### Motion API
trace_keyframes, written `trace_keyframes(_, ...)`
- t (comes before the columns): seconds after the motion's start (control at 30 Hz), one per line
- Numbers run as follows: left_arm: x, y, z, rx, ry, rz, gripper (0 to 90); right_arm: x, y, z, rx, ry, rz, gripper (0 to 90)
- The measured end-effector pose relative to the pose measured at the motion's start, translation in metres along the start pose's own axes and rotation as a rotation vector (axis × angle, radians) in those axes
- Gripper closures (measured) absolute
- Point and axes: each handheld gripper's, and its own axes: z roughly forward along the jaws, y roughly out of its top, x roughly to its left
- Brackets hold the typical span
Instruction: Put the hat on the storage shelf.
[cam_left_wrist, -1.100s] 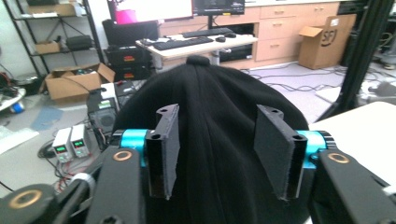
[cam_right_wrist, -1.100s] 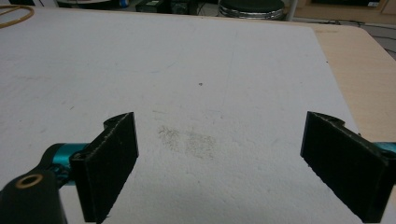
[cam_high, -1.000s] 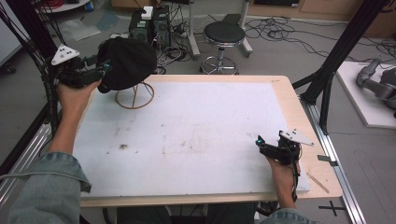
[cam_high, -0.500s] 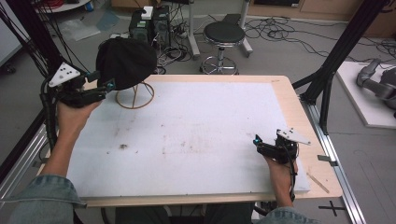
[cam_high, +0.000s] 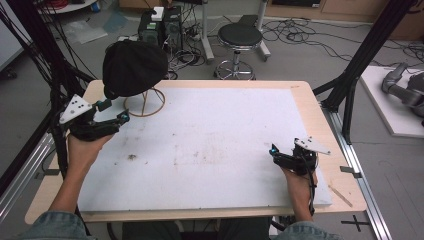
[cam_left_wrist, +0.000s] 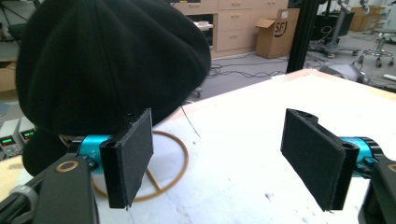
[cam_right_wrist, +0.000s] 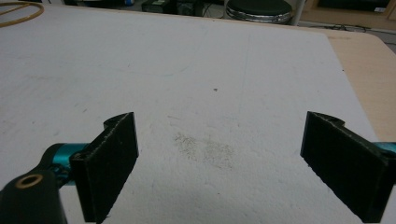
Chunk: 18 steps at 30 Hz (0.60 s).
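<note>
A black cap (cam_high: 134, 67) sits on a wire stand whose ring base (cam_high: 145, 103) rests on the white board at the far left. My left gripper (cam_high: 114, 112) is open just left of the ring base, below the cap's brim, holding nothing. In the left gripper view the cap (cam_left_wrist: 109, 60) looms close above the left jaw, with the brass ring (cam_left_wrist: 180, 161) beyond it and the gripper (cam_left_wrist: 219, 158) wide apart. My right gripper (cam_high: 274, 151) hovers near the board's front right, open and empty; in the right gripper view its midpoint (cam_right_wrist: 219, 161) hangs over bare white board.
The white board (cam_high: 215, 145) covers a wooden table (cam_high: 310, 105). A black stool (cam_high: 240, 37) and electronics boxes (cam_high: 160, 25) stand on the floor behind. Black frame posts (cam_high: 367, 55) rise at both sides. A faint smudge (cam_right_wrist: 205, 149) marks the board.
My left gripper has let go of the cap area and drawn back toward the person, down and left of the stand. The cap stays on its stand. The right gripper barely moved.
</note>
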Motion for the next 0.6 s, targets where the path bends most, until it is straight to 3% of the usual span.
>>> trace_keyframes(0.3, -0.01, -0.032, -0.006, 0.027, 0.009, 0.003, 23.7, 0.0, 0.0, 0.0, -0.001, 0.002, 0.004, 10.9)
trace_keyframes(0.37, -0.013, -0.038, -0.006, 0.033, -0.005, 0.005, 23.7, 0.0, 0.0, 0.0, -0.001, 0.002, 0.005, 10.9)
trace_keyframes(0.4, -0.016, -0.043, -0.007, 0.04, -0.006, 0.021, 23.7, -0.001, 0.0, 0.0, -0.003, 0.002, 0.004, 11.0)
trace_keyframes(0.6, -0.021, -0.059, -0.011, 0.022, -0.017, 0.015, 23.7, -0.001, 0.0, 0.0, -0.004, 0.003, 0.007, 11.0)
